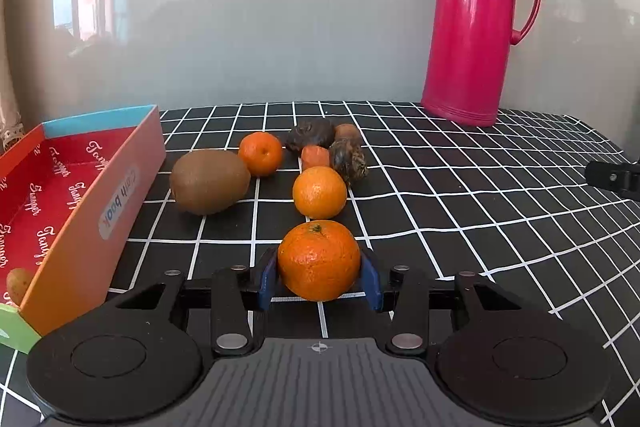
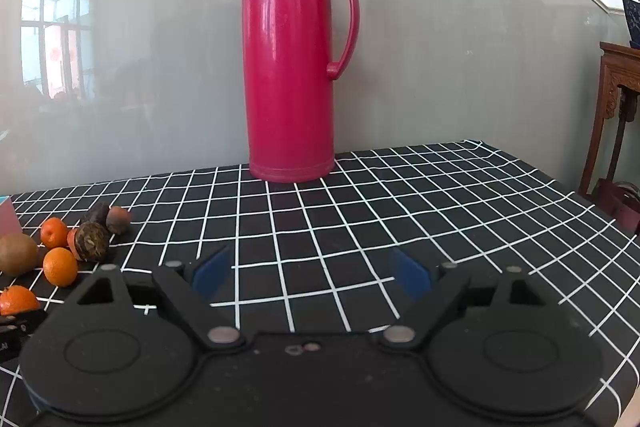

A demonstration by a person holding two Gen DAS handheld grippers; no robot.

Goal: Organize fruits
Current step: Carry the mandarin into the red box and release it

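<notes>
The left gripper (image 1: 319, 277) has its blue pads (image 1: 267, 279) pressed against both sides of a large tangerine (image 1: 319, 261), stem end up, on the black checked tablecloth (image 1: 460, 211). Just beyond this tangerine lies a smaller tangerine (image 1: 319, 192), and beyond that a carrot piece (image 1: 315, 155) among three dark wrinkled fruits (image 1: 312, 134). Beyond and left of the held tangerine sit a kiwi (image 1: 209, 181) and a third tangerine (image 1: 260, 153), touching. Further left stands an open cardboard box (image 1: 120, 195) with a red printed lining; a potato-like thing (image 1: 18, 283) lies in its near corner. Far beyond, right, a pink thermos (image 1: 478, 19) stands upright.
</notes>
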